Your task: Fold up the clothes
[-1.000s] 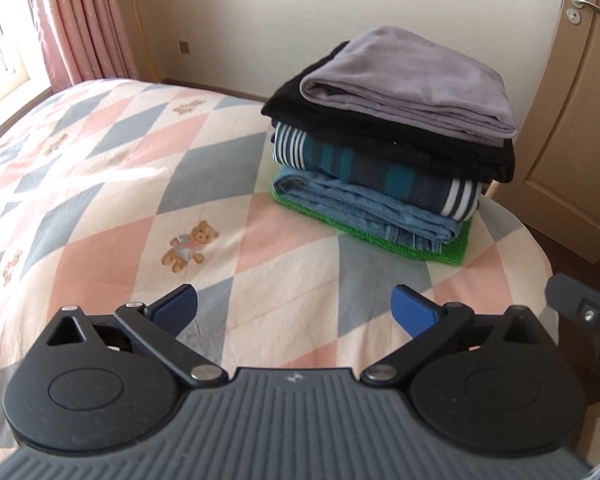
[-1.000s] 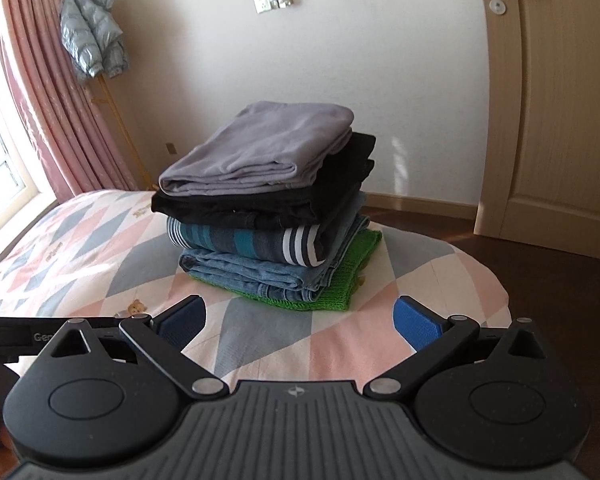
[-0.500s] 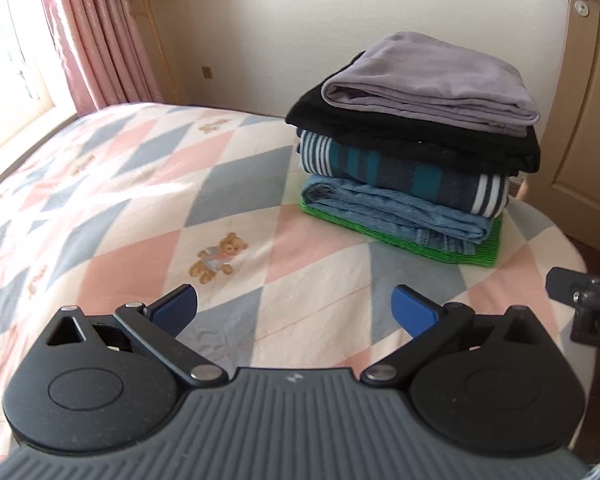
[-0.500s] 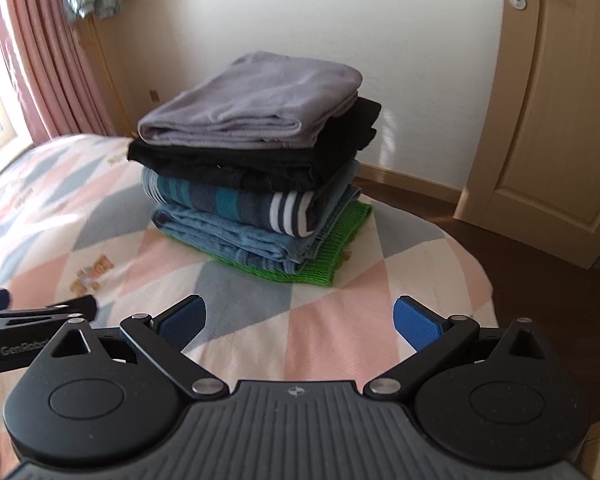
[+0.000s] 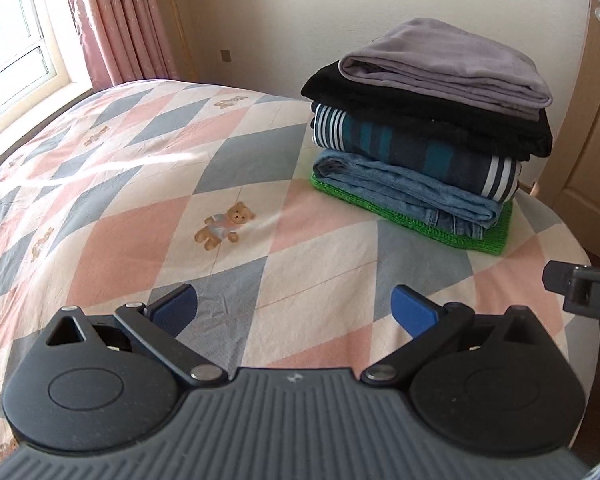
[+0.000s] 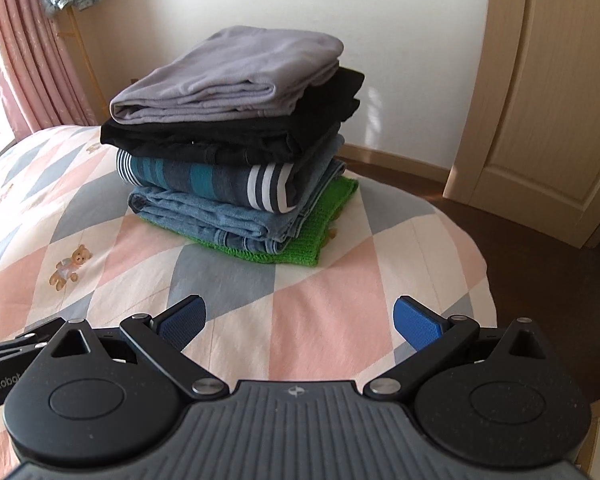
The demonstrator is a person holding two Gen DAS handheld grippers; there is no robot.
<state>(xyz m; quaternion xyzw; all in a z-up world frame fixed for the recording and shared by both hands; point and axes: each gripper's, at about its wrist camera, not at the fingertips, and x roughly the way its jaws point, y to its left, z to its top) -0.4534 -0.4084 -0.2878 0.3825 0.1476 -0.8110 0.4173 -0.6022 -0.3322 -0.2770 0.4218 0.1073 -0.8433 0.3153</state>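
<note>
Hovering over the bedspread (image 5: 132, 216), left gripper (image 5: 296, 306) and right gripper (image 6: 298, 320) spread, empty, facing folded clothes stack (image 6: 236, 140).

Left gripper (image 6: 4, 364) side: partial "enRobot", probably cut-off brand. Right gripper (image 5: 584, 292): "D".

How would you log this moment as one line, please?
left gripper: open, empty | right gripper: open, empty | folded clothes: five, stacked on bed
</note>
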